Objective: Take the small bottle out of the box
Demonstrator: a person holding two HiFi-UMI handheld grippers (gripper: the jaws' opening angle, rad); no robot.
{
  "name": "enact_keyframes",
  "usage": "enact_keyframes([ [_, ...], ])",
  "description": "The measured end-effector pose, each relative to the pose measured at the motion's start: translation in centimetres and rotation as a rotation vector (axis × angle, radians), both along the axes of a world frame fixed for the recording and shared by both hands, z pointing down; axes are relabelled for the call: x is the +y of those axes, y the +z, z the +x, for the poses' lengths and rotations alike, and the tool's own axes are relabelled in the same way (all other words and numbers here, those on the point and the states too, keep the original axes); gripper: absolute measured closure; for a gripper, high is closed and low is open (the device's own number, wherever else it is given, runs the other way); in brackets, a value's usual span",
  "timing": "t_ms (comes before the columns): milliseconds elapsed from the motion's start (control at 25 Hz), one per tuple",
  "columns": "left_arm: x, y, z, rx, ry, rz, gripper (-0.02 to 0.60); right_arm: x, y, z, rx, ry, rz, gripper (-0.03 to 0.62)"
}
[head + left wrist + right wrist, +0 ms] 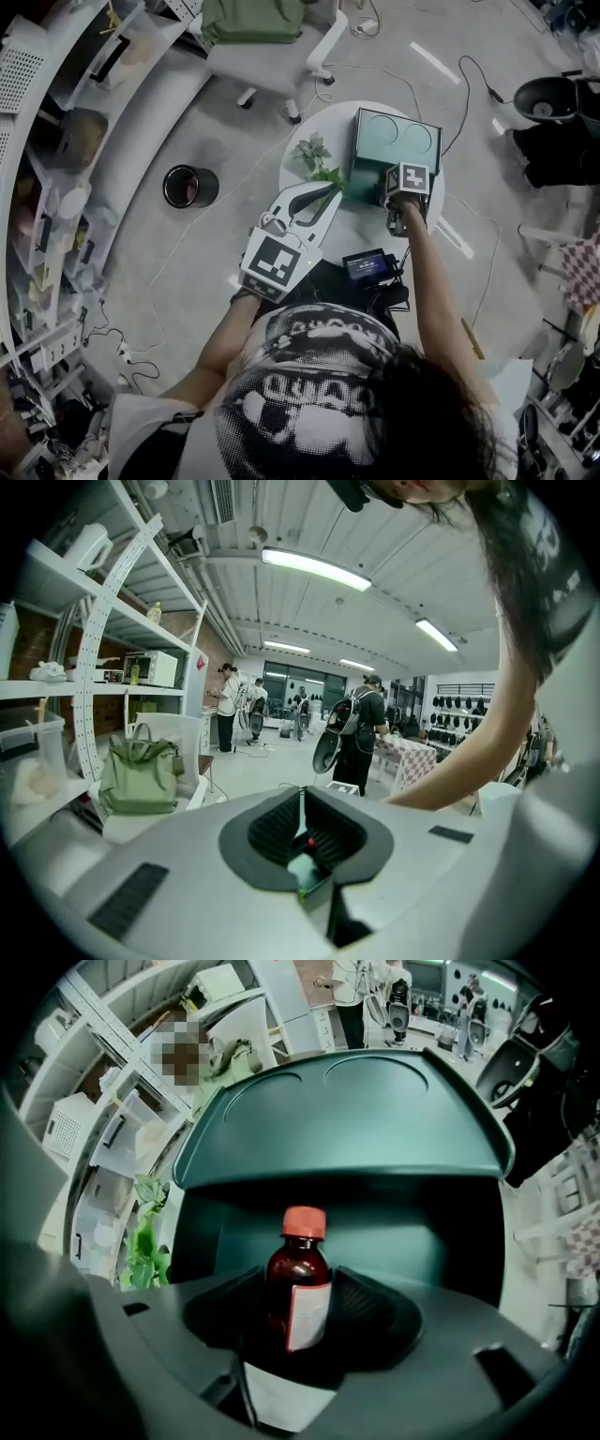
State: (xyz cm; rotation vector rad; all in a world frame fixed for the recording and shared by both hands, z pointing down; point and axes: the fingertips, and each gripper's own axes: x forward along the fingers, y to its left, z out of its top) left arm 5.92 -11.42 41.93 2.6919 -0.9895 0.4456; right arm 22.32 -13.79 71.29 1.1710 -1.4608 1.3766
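Note:
A small brown bottle [298,1288] with an orange cap and a white label stands upright between the jaws of my right gripper [300,1279]. The jaws stand wide, and the pads flank the bottle closely without visibly pressing on it. Right behind it is the dark teal box [347,1119] with its lid raised. In the head view the right gripper [392,192] is at the front of the box [398,141] on the round white table [366,234]; the bottle is hidden there. My left gripper [333,190] hovers left of the box, shut and empty [302,803].
A small green plant [319,159] stands on the table just left of the box. A black device [367,264] sits at the table's near edge. On the floor are a black bucket [190,186], cables and a white chair [272,56]. Shelving runs along the left.

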Motion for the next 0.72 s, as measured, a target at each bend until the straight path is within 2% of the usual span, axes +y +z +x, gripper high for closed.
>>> enact_keyframes([
  [160, -0.1, 0.1, 0.2, 0.022, -0.005, 0.003, 0.558, 0.2, 0.4, 0.0, 0.004, -0.002, -0.032, 0.344],
  [360, 0.0, 0.2, 0.2, 0.018, 0.003, -0.003, 0.558, -0.3, 0.0, -0.5, -0.073, 0.006, -0.005, 0.374],
  [720, 0.4, 0.4, -0.6, -0.001, -0.016, 0.006, 0.558, -0.5, -2.0, 1.1, -0.269, 0.193, 0.108, 0.376],
])
